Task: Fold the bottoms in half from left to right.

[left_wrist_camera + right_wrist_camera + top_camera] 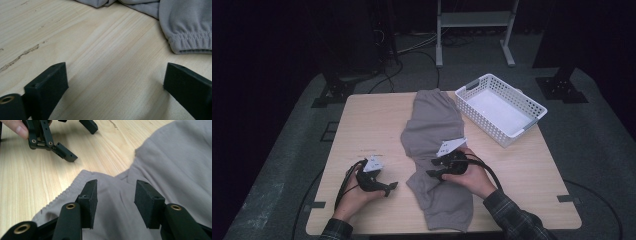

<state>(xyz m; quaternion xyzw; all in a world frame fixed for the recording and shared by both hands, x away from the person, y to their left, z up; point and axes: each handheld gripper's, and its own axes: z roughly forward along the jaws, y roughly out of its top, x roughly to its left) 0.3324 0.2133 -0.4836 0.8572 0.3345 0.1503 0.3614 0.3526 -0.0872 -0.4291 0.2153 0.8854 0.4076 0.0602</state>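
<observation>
**High view, then each tool in turn: grey garment on the surface, both tools free of it**

High view: I hold my left tool (387,188) low over the bare wood of the surface (367,130), near its front edge on the left, well apart from the basket. Its jaws point right, toward the grey garment (434,125), which lies in a long, crumpled strip from the far edge of the surface to the near edge, down the middle. My right tool (434,167) sits over the pinched middle of that garment, pointing left, with my hand (474,175) behind it. A white perforated basket (532,107) stands at the far right corner, just beside the garment's upper end.

Left gripper view: my left tool (115,82) has its jaws spread wide, with nothing but bare wood between them. An elastic cuff (190,43) of the garment lies ahead on the right, beyond the right jaw and apart from it.

Right gripper view: my right tool (115,202) stands partly open above the grey cloth. The fabric (175,165) shows through the gap between the jaws, and the pads do not pinch it. A ribbed hem (66,192) runs just left of the left jaw. Farther off, at top left, my other tool (75,142) hovers over the wood with its jaws apart.
</observation>
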